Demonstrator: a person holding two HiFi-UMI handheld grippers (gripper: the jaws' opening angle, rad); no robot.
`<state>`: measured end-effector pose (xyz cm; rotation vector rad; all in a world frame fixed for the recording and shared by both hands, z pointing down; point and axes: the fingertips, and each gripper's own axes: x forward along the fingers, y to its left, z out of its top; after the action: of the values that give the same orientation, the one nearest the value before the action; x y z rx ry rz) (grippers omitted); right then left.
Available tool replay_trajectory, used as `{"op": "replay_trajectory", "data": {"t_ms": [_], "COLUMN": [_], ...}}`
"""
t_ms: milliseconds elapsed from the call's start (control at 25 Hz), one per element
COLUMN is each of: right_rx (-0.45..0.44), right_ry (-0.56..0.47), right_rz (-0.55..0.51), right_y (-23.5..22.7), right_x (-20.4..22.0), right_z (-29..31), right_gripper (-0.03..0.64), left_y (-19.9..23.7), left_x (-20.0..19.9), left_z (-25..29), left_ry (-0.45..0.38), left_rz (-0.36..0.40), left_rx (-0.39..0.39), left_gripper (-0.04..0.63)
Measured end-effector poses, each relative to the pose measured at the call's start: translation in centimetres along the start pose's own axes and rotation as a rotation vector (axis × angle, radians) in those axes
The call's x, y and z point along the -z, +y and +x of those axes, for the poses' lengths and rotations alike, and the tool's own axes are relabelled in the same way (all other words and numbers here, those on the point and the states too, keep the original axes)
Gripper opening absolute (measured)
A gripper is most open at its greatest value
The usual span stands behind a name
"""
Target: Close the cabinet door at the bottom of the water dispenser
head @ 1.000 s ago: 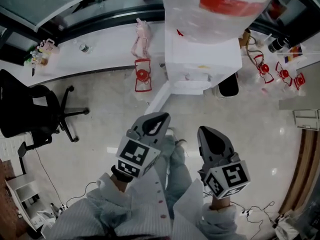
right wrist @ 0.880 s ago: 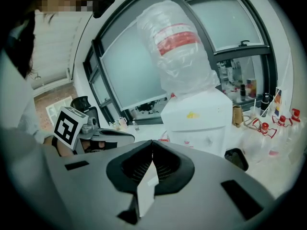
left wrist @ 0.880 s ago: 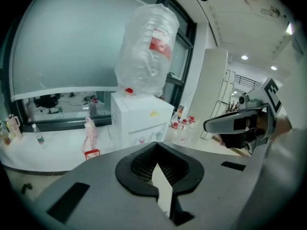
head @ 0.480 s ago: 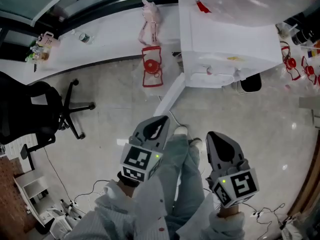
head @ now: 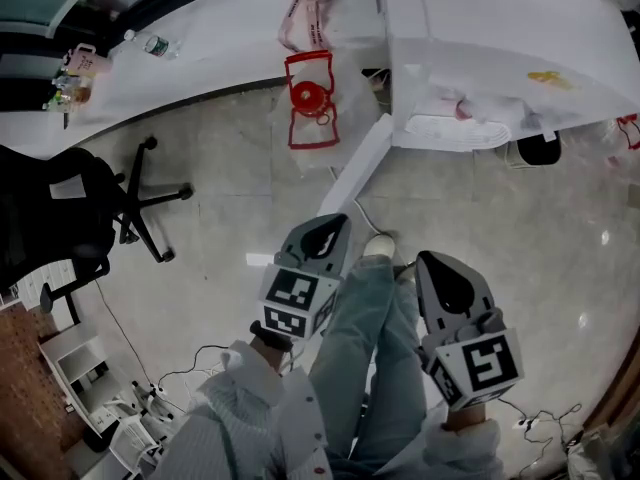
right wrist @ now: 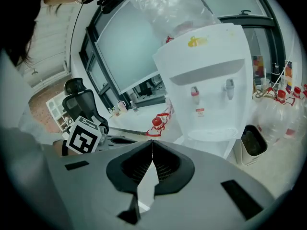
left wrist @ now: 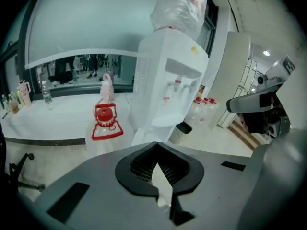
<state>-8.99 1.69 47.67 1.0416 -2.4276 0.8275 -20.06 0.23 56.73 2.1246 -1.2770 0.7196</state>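
The white water dispenser (head: 500, 58) stands at the upper right of the head view, with a clear bottle on top. Its bottom cabinet door (head: 357, 166) hangs open, a white panel swung out over the floor toward me. My left gripper (head: 337, 222) is shut and empty, pointing at the door's outer end from a short way back. Beside it on the right, my right gripper (head: 431, 259) is also shut and empty. The left gripper view shows the dispenser (left wrist: 168, 75) ahead above the closed jaws (left wrist: 157, 145). In the right gripper view it (right wrist: 211, 80) rises beyond the closed jaws (right wrist: 152, 143).
A water jug with a red cap and handle (head: 308, 98) stands left of the door, below a white ledge (head: 180, 63). A black office chair (head: 70, 218) is at the left, a black bin (head: 540, 148) right of the dispenser. Cables (head: 190, 363) lie on the floor. My legs (head: 370, 338) are between the grippers.
Both grippers and the head camera have sunk toward the floor. The dispenser and open door now look larger and sit further up and right. Both jaws stay shut.
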Motion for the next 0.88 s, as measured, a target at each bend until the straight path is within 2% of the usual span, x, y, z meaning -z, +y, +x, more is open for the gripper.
{"op": "replay_trajectory", "data": {"t_ms": [160, 480, 600, 720, 840, 880], "right_rx": [-0.004, -0.046, -0.081, -0.090, -0.119, -0.122], "right_ry": [0.018, 0.137, 0.113, 0.186, 0.147, 0.151], "right_rz": [0.017, 0.014, -0.013, -0.004, -0.012, -0.008], "right_y": [-0.2, 0.5, 0.8, 1.2, 1.6, 1.6], "right_x": [1.9, 4.7, 5.1, 6.2, 6.4, 6.5], "right_z": [1.7, 4.0, 5.2, 6.0, 6.9, 7.1], "right_gripper": [0.014, 0.014, 0.014, 0.014, 0.014, 0.014], "left_y": [1.7, 3.7, 4.4, 5.4, 6.3, 6.6], "left_x": [3.0, 6.9, 8.1, 8.9, 9.3, 9.4], "left_z": [2.5, 5.9, 6.8, 7.4, 7.9, 8.0], "left_ry": [0.034, 0.093, 0.115, 0.136, 0.153, 0.159], "left_rz": [-0.018, -0.088, -0.106, -0.113, -0.101, -0.100], "left_rx": [-0.003, -0.014, -0.015, -0.023, -0.028, -0.027], "left_gripper": [0.011, 0.012, 0.012, 0.012, 0.020, 0.041]}}
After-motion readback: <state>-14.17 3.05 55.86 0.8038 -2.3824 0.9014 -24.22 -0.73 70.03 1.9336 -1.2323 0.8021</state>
